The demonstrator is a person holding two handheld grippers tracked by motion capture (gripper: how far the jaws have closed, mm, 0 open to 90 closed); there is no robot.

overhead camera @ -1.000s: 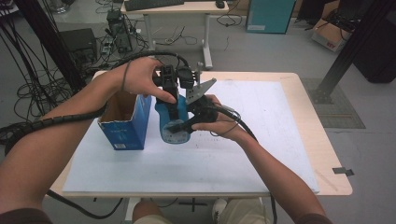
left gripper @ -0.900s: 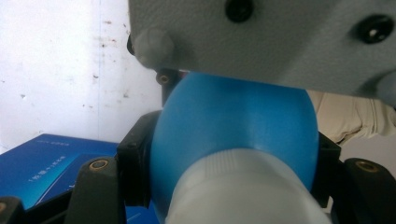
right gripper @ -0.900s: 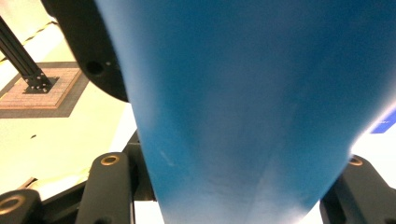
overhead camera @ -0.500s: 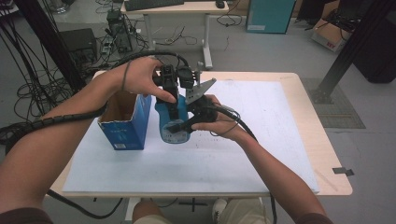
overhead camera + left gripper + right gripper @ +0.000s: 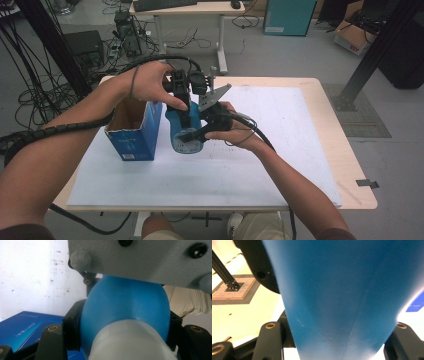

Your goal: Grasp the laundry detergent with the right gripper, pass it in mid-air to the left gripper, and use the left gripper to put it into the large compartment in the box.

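A blue bottle (image 5: 176, 132) with a white cap (image 5: 130, 342) is held upright over the white sheet, just right of an open blue carton (image 5: 131, 137). My left gripper (image 5: 183, 116) comes down from above and is shut on the bottle's (image 5: 125, 302) rounded shoulder, with the cap toward its camera. My right gripper (image 5: 194, 134) reaches in from the right and is shut on the bottle's body (image 5: 342, 290). In both gripper views the black jaws press on either side of the blue plastic. The right gripper's grey plate (image 5: 140, 260) hangs across the top of the left gripper view.
A white sheet (image 5: 280, 150) covers most of the wooden table (image 5: 350, 165). The blue carton (image 5: 22, 327) stands at the sheet's left side with its top open. Behind the table are a desk, cables and boxes on the floor.
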